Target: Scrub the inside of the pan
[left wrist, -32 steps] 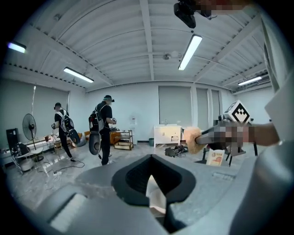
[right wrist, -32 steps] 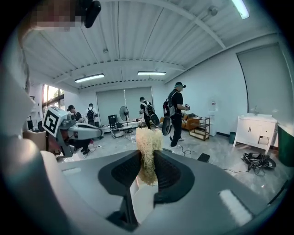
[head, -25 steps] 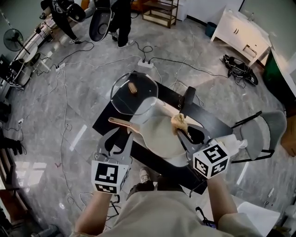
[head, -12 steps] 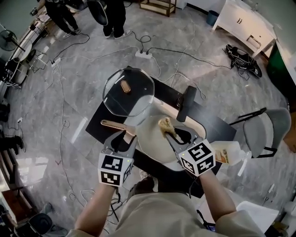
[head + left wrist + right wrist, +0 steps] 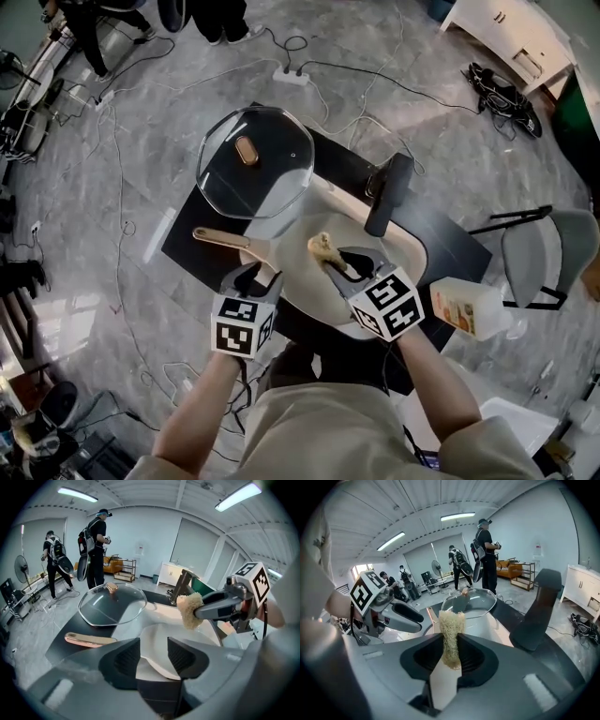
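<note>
Lower now over pan [image 5: 298,283]: left tool [image 5: 253,279] newly widened, empty; right tool [image 5: 345,265] pinching scrubber [image 5: 322,248]; lid [image 5: 253,164] beside.

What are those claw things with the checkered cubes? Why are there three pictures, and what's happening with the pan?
Those are two hand-held grippers, like big tongs, and a person holds both. The cubes are part of them. The top-down picture comes from a camera on the person's head. The other two come from a small camera on each gripper. On the black table are a cream pan and a glass lid, and a bottle lies to the right. The right hand-held gripper is shut on a scrubber over the pan. The left hand-held gripper has just been opening its jaws and grips nothing.
</note>
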The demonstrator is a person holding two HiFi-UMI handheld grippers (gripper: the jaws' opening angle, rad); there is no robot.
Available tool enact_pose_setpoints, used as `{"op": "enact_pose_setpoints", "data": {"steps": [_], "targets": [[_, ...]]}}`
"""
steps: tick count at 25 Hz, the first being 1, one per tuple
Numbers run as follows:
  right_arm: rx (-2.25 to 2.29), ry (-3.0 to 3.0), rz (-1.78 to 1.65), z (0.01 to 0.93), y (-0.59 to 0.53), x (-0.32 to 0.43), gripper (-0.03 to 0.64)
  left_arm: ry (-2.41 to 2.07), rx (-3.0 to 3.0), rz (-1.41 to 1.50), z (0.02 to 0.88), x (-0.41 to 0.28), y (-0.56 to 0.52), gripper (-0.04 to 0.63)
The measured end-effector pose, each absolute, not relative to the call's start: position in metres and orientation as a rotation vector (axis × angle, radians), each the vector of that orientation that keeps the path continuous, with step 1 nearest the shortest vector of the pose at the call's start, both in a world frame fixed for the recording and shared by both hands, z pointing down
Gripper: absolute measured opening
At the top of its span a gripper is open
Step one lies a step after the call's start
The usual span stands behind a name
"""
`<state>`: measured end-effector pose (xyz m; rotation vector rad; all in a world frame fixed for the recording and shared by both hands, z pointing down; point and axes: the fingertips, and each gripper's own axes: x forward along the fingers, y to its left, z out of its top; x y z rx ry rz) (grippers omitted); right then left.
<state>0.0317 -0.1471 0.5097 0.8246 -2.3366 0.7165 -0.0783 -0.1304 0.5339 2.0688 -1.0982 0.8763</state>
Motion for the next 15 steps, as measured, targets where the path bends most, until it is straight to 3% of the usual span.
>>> {"op": "enact_pose_setpoints", "data": {"steps": [15], "targets": [[0.308,-2.18,0.783,0.604,-0.084,-0.004,0.095,-0.955,1.872,0.904,0.603,-0.069,-0.101,0.19]]}}
